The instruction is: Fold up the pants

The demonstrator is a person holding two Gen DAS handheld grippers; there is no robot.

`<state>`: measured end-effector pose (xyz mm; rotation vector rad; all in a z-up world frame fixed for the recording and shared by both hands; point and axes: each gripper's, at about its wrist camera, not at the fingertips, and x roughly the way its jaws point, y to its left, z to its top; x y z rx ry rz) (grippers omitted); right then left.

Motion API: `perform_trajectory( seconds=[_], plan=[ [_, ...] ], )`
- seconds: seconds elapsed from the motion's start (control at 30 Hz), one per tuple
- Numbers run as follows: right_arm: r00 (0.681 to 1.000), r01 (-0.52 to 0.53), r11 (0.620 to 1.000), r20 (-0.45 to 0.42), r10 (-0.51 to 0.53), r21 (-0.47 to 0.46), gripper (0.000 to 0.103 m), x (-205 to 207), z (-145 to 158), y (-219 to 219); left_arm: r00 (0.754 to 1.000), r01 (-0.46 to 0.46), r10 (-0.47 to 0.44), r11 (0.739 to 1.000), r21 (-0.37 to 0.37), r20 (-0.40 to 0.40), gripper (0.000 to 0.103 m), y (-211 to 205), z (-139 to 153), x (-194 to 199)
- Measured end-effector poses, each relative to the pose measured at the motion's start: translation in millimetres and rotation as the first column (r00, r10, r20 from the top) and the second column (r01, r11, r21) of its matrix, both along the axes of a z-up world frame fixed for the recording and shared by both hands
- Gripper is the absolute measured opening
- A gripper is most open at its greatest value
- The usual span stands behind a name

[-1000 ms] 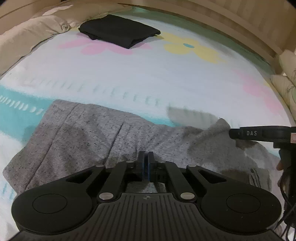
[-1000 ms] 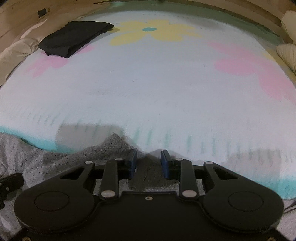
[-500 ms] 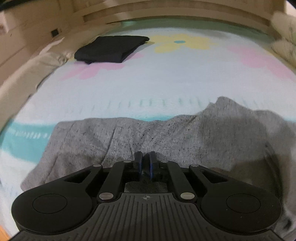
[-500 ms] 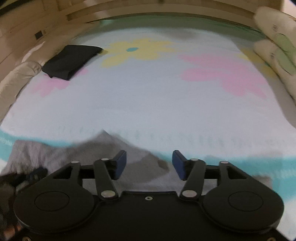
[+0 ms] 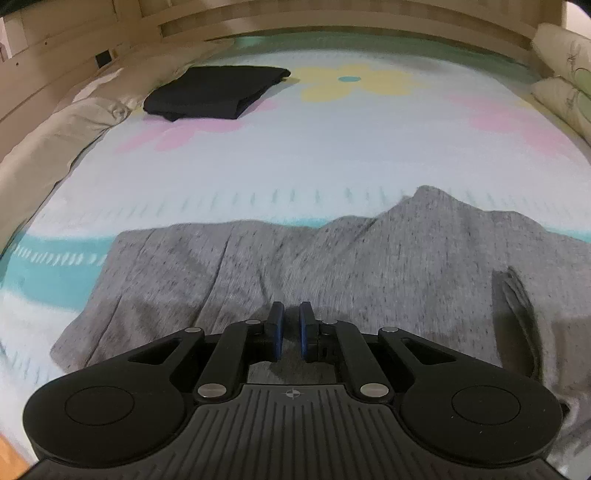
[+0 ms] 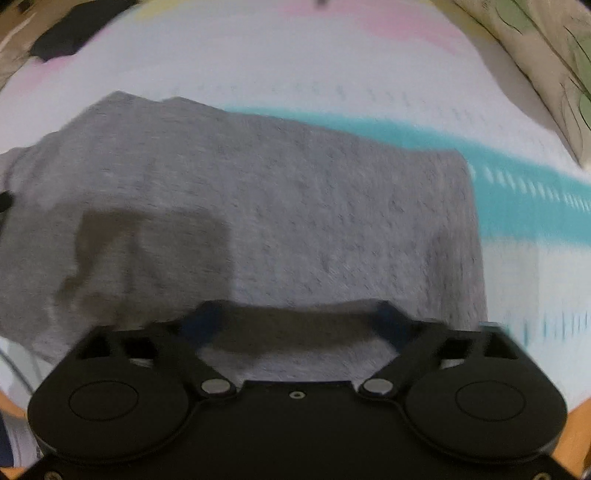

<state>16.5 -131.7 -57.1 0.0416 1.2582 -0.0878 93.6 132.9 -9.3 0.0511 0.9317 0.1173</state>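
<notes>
The grey speckled pants (image 5: 332,266) lie folded across the near part of the flowered bed sheet (image 5: 332,155). A grey drawstring (image 5: 521,310) lies on them at the right. My left gripper (image 5: 290,321) hovers over the pants' near edge, its blue pads slightly apart with nothing between them. In the right wrist view the pants (image 6: 258,206) fill the middle, blurred by motion. My right gripper (image 6: 299,317) is wide open above their near edge and holds nothing.
Folded black pants (image 5: 218,92) lie at the far left of the bed. A beige pillow (image 5: 62,136) lines the left side, printed pillows (image 6: 546,74) the right. A wooden bed frame (image 5: 332,22) runs along the back.
My left gripper has let go of the pants and opened slightly. My right gripper has opened wide and pulled back and up, so more of the pants shows.
</notes>
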Motion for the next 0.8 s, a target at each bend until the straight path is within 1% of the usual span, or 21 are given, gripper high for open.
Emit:
perform_trajectory(
  seconds=[0.03, 0.1, 0.23, 0.37, 0.47, 0.53, 0.63, 0.7, 0.73, 0.8],
  plan=[
    [1.000, 0.031, 0.999, 0.002, -0.031, 0.011, 0.102, -1.2, -2.7, -3.4, 1.000, -0.006, 0.006, 1.000, -0.004, -0.004, 0.009, 0.3, 1.4, -1.4],
    [0.998, 0.057, 0.997, 0.002, -0.057, 0.043, 0.102, -1.0, -4.1, -7.9, 1.000, -0.018, 0.018, 1.000, -0.008, -0.013, 0.009, -0.1, 3.9, -3.5],
    [0.999, 0.046, 0.998, -0.005, -0.046, 0.046, 0.102, 3.7, -3.7, -7.5, 0.999, -0.033, 0.033, 0.999, 0.014, -0.027, 0.009, -3.0, 6.6, -8.6],
    [0.999, 0.048, 0.998, 0.006, -0.048, 0.039, 0.102, 4.9, -3.5, -6.4, 0.998, -0.049, 0.049, 0.999, 0.002, -0.042, 0.008, -1.5, 8.5, -19.0],
    [0.999, 0.052, 0.998, 0.013, -0.053, 0.037, 0.102, 2.8, -3.3, -6.3, 0.997, -0.077, 0.076, 0.996, -0.045, -0.023, 0.009, 7.5, 15.2, -33.3],
    [0.998, 0.060, 0.998, 0.011, -0.061, 0.036, 0.102, -0.9, -1.7, -7.5, 0.994, -0.106, 0.108, 0.990, -0.093, 0.020, 0.009, 20.1, 24.2, -45.3],
    [0.997, 0.081, 0.996, 0.001, -0.081, 0.037, 0.102, -3.5, 1.2, -7.3, 0.978, -0.171, 0.186, 0.974, -0.147, 0.093, 0.009, 48.2, 39.7, -62.5],
    [0.996, 0.090, 0.995, -0.006, -0.090, 0.033, 0.102, -3.6, 2.2, -4.8, 0.959, -0.229, 0.251, 0.959, -0.165, 0.129, 0.009, 70.1, 47.5, -71.4],
    [0.996, 0.094, 0.995, -0.010, -0.093, 0.031, 0.102, -3.3, 2.4, -4.0, 0.950, -0.257, 0.281, 0.952, -0.168, 0.138, 0.009, 81.1, 49.7, -74.8],
    [0.994, 0.104, 0.994, -0.019, -0.103, 0.031, 0.102, -2.6, 3.0, -1.6, 0.933, -0.310, 0.335, 0.934, -0.180, 0.131, 0.009, 102.1, 49.5, -78.9]
  ],
)
